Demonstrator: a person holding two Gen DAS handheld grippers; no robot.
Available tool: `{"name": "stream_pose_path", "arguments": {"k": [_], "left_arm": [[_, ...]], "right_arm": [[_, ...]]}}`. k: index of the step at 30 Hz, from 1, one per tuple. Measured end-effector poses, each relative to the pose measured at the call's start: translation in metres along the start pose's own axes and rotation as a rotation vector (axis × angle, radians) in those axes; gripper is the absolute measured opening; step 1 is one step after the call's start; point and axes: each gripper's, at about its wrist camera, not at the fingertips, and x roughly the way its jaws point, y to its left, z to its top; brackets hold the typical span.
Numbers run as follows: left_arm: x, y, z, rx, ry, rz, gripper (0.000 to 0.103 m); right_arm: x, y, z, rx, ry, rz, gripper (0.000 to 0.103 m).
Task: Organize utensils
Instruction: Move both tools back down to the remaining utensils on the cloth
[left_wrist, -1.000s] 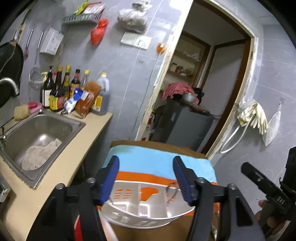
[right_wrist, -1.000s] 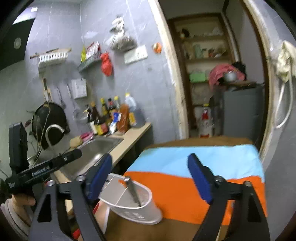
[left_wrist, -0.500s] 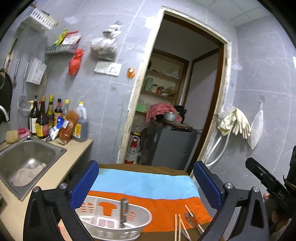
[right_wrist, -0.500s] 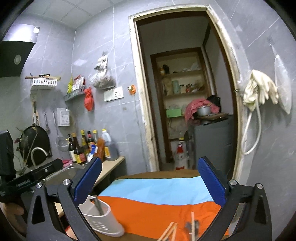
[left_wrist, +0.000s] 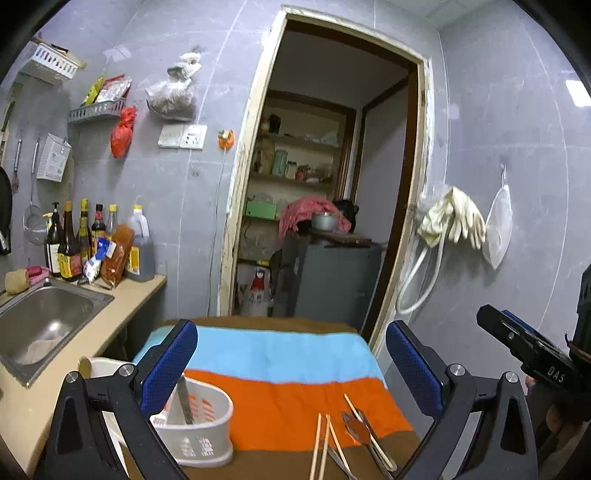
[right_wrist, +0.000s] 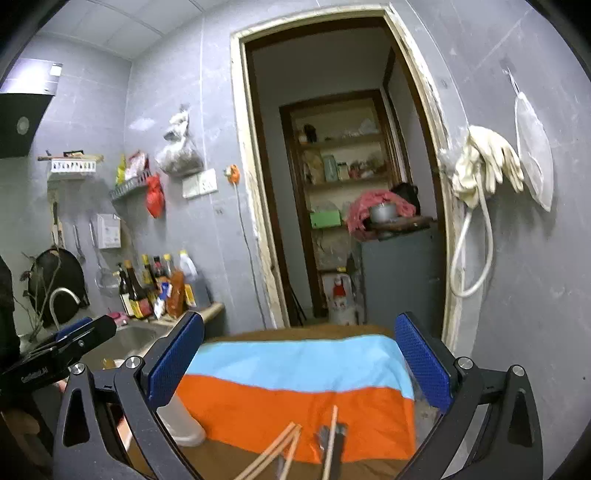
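A white slotted utensil holder (left_wrist: 195, 432) stands on the left of a striped blue, orange and brown cloth (left_wrist: 280, 391), with one metal utensil (left_wrist: 183, 398) upright in it. To its right lie several wooden chopsticks (left_wrist: 323, 443) and metal spoons (left_wrist: 360, 434). My left gripper (left_wrist: 291, 373) hangs wide open above the cloth, nothing between its blue pads. In the right wrist view the chopsticks (right_wrist: 288, 443), a metal utensil (right_wrist: 328, 439) and the holder (right_wrist: 181, 424) sit low in the picture. My right gripper (right_wrist: 299, 363) is also wide open and holds nothing.
A steel sink (left_wrist: 40, 321) and a counter with sauce bottles (left_wrist: 74, 243) lie to the left. Behind the table an open doorway (left_wrist: 332, 184) leads to shelves and a grey cabinet (left_wrist: 336, 280). Rubber gloves (left_wrist: 454, 218) and a hose hang on the right wall.
Both grippers opened wide and pulled back from the holder. The chopsticks and spoons have come into view on the cloth, and the holder now sits lower left with the utensil left in it.
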Motion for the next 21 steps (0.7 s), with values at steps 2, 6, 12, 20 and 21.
{"name": "stream_pose_path", "arguments": {"k": [2, 6, 12, 20, 21], "left_arm": [[0.004, -0.007, -0.007, 0.003, 0.028, -0.001, 0.103], [0.014, -0.018, -0.021, 0.011, 0.088, 0.007, 0.103], [0.034, -0.030, -0.047, 0.025, 0.174, 0.052, 0.103], [0.067, -0.034, -0.082, 0.003, 0.289, 0.093, 0.102], [0.072, -0.033, -0.087, 0.000, 0.307, 0.099, 0.102]], "right_arm": [[0.003, -0.011, -0.005, 0.004, 0.025, -0.007, 0.101], [0.012, -0.036, -0.018, 0.015, 0.091, -0.027, 0.101], [0.033, -0.068, -0.040, 0.028, 0.189, -0.003, 0.101], [0.080, -0.088, -0.081, 0.022, 0.354, 0.007, 0.097], [0.089, -0.091, -0.089, 0.025, 0.387, 0.009, 0.094]]}}
